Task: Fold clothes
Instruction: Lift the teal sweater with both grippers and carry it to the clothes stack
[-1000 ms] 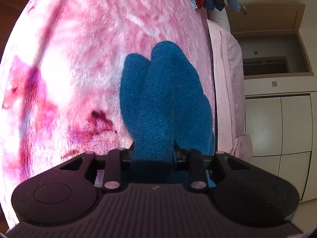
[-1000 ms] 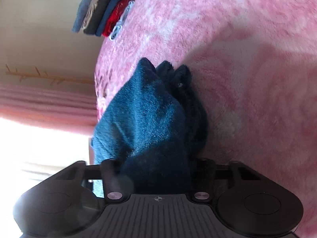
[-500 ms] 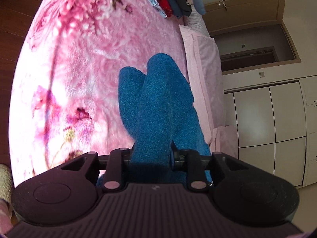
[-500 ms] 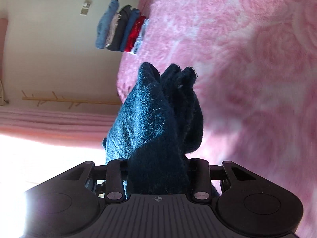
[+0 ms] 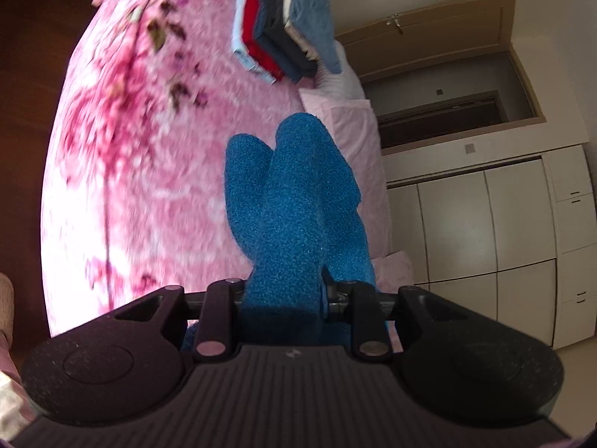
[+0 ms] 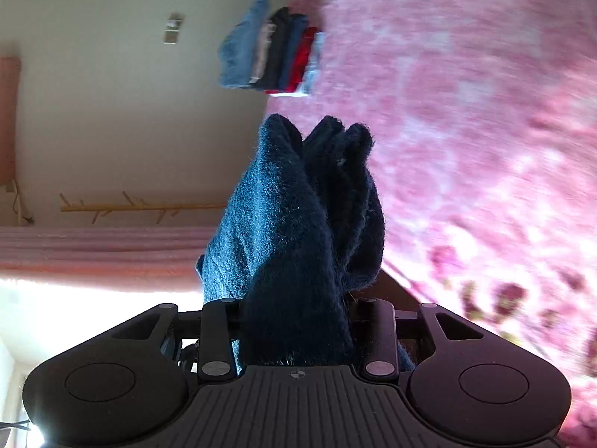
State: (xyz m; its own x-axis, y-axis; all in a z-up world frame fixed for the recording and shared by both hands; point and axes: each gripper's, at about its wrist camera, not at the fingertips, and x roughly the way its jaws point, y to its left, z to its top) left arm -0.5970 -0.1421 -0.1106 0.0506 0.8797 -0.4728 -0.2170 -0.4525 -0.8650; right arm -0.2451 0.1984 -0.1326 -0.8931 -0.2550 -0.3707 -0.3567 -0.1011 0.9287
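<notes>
A fuzzy blue garment [image 5: 298,194] is bunched up and lifted off the pink floral blanket [image 5: 149,156] on the bed. My left gripper [image 5: 283,254] is shut on one part of it, and the cloth covers both fingers. In the right wrist view the same garment [image 6: 298,216] looks dark navy in shadow. My right gripper [image 6: 298,261] is shut on another bunch of it, its fingers also buried in cloth. The blanket [image 6: 466,119] lies well below both grippers.
A stack of folded clothes [image 5: 283,48] stands at the far end of the bed, also seen from the right wrist [image 6: 272,56]. A pink pillow [image 5: 354,127], white wardrobe doors [image 5: 485,242], a doorway [image 5: 447,112], a pink curtain [image 6: 93,250] and dark wood floor [image 5: 33,37] surround the bed.
Both grippers have risen with the blue garment in their grip. The bed has dropped away below them and the folded stack has come fully into view.
</notes>
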